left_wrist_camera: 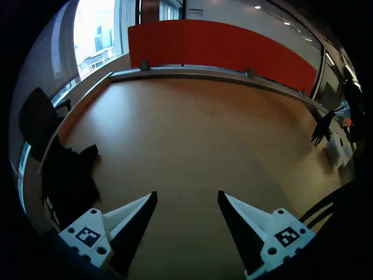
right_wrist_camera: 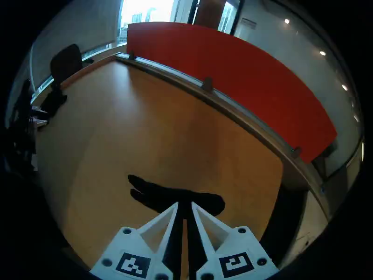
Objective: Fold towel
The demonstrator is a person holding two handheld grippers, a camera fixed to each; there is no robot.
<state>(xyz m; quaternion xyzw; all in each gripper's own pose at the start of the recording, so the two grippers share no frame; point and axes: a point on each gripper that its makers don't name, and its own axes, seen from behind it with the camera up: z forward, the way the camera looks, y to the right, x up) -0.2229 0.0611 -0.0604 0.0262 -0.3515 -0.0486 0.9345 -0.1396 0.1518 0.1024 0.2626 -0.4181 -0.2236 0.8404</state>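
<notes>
The left tongs (left_wrist_camera: 186, 193) stand wide apart over a bare stretch of the wooden table (left_wrist_camera: 196, 140), with nothing between the two white, black-faced fingers. In the left gripper view a dark heap (left_wrist_camera: 70, 182) lies at the table's left edge, beside a black chair (left_wrist_camera: 35, 116) and below a bright window (left_wrist_camera: 95, 37). A long red screen (left_wrist_camera: 224, 46) runs along the far edge of the table on a grey rail. At the far right a black, hand-like shape (left_wrist_camera: 321, 128) hangs with its fingers down, next to some white things (left_wrist_camera: 336, 151) that are too small to tell. Two dark cables (left_wrist_camera: 321, 210) cross the near right corner. In the right gripper view the right tongs (right_wrist_camera: 186, 206) are drawn almost together, with only a thin slit left between the fingers. A dark, flat cloth, the towel (right_wrist_camera: 205, 201) as far as can be told, lies on the table right at their tips. It spreads left and right of them and ends at the left in a few narrow lobes. The tips reach its near edge, but it cannot be told whether they pinch it. The same red screen slants along the far right side of the table, and the chair stands at the far left corner.
</notes>
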